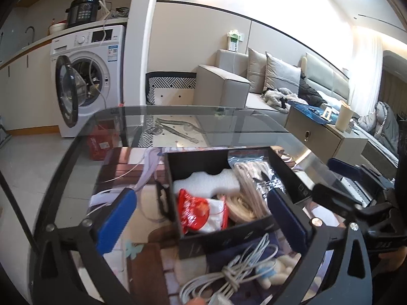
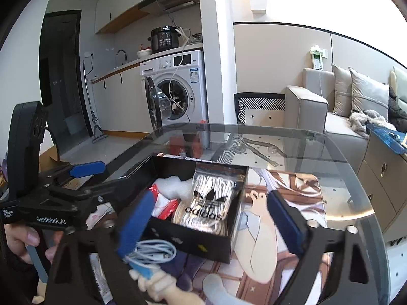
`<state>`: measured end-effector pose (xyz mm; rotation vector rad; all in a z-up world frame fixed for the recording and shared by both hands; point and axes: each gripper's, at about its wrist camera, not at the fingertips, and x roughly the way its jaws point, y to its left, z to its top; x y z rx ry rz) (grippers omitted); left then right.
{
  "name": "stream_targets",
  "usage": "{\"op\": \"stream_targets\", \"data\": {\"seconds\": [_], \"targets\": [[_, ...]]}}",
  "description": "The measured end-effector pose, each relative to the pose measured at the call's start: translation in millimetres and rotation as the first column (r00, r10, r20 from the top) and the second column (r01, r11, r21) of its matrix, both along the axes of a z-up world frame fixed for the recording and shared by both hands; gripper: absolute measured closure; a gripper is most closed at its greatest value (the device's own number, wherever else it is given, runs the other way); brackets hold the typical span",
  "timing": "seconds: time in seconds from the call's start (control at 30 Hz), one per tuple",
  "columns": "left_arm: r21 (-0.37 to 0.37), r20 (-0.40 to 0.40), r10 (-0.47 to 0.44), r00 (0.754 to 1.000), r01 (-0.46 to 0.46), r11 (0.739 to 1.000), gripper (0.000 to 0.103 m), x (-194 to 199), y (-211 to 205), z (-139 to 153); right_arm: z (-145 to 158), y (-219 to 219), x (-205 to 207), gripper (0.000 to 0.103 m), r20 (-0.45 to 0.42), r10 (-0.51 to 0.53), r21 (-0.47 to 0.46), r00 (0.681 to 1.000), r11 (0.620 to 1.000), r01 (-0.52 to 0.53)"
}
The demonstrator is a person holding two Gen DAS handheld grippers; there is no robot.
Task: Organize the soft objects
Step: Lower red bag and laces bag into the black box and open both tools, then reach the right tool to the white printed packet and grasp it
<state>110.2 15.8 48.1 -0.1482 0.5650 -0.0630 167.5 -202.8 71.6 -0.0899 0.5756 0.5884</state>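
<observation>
on the round glass surface [image 1: 76,152], just short of the open black cardboard box [image 2: 193,244]: a loose coil of pale grey-white cable [image 1: 236,274], knotted at its middle, draped over a small cream-and-blue plush toy [image 1: 273,273]. inside the box already, a white foam block [image 1: 203,181], a red-and-white plastic packet [image 1: 195,214] and a clear bag of white laces [image 2: 212,200]. left claw [image 1: 201,216] spread wide, blue pads straddling the box's near half, pinching nothing. right claw [image 2: 208,226] likewise spread and empty, its left pad just above the cable. likely light, limp and springy, prone to uncoiling; best pinched across the knotted waist rather than a single loop. plush soft and compressible, probably easiest taken around the body.
</observation>
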Motion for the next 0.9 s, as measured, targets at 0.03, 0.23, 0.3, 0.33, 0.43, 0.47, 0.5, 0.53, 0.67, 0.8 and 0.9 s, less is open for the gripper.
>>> {"op": "stream_targets", "data": {"seconds": [0.03,0.23,0.3,0.33,0.43,0.47,0.5,0.53,0.67,0.8,0.9], "targets": [[0.006,0.000,0.008,1.000,-0.008,1.000,0.000,-3.7,0.7,0.2,-0.2,-2.6,-1.9,0.003,-0.010,0.002,0.002,1.000,1.000,-0.002],[0.044,-0.005,0.022,1.000,-0.022,0.999,0.000,-20.6,3.0,-0.9,-0.5,-12.8,-18.8,0.001,-0.066,0.016,0.002,0.998,1.000,-0.016],[0.039,-0.011,0.022,1.000,-0.022,0.999,0.000,-26.4,3.1,-2.6,-1.0,-15.0,-25.3,0.001,-0.068,0.014,-0.007,0.998,1.000,-0.014],[0.038,-0.016,0.020,1.000,-0.019,0.999,0.000,-29.1,3.2,-3.8,-1.2,-15.0,-28.2,0.001,-0.072,0.016,-0.009,0.997,1.000,-0.017],[0.046,-0.022,0.021,1.000,-0.020,0.999,0.000,-39.5,2.7,-6.3,-7.1,-15.5,-35.2,0.001,-0.094,0.024,-0.026,0.995,0.999,-0.027],[0.050,-0.022,0.022,1.000,-0.021,0.999,0.000,-43.0,2.3,-6.9,-9.4,-15.5,-37.2,0.001,-0.099,0.026,-0.033,0.995,0.999,-0.030],[0.050,-0.023,0.023,0.999,-0.022,0.998,0.000,-45.6,2.1,-7.6,-11.9,-15.0,-39.8,0.001,-0.107,0.030,-0.041,0.994,0.999,-0.035],[0.049,-0.025,0.022,0.999,-0.021,0.999,0.000,-48.6,1.9,-8.2,-14.2,-15.0,-43.0,0.001,-0.115,0.032,-0.047,0.993,0.998,-0.038],[0.063,-0.032,0.014,0.999,-0.012,0.998,0.000,-59.6,-2.1,-13.4,-19.5,-14.9,-51.6,0.001,-0.141,0.047,-0.052,0.989,0.997,-0.055],[0.067,-0.050,0.002,0.999,0.001,0.998,0.000,-64.1,-6.4,-18.7,-23.0,-14.1,-65.4,0.001,-0.152,0.066,-0.067,0.986,0.995,-0.077],[0.076,-0.061,-0.004,0.998,0.008,0.997,0.000,-70.4,-8.8,-23.1,-28.8,-11.7,-75.6,0.001,-0.165,0.085,-0.107,0.983,0.989,-0.103]]}}
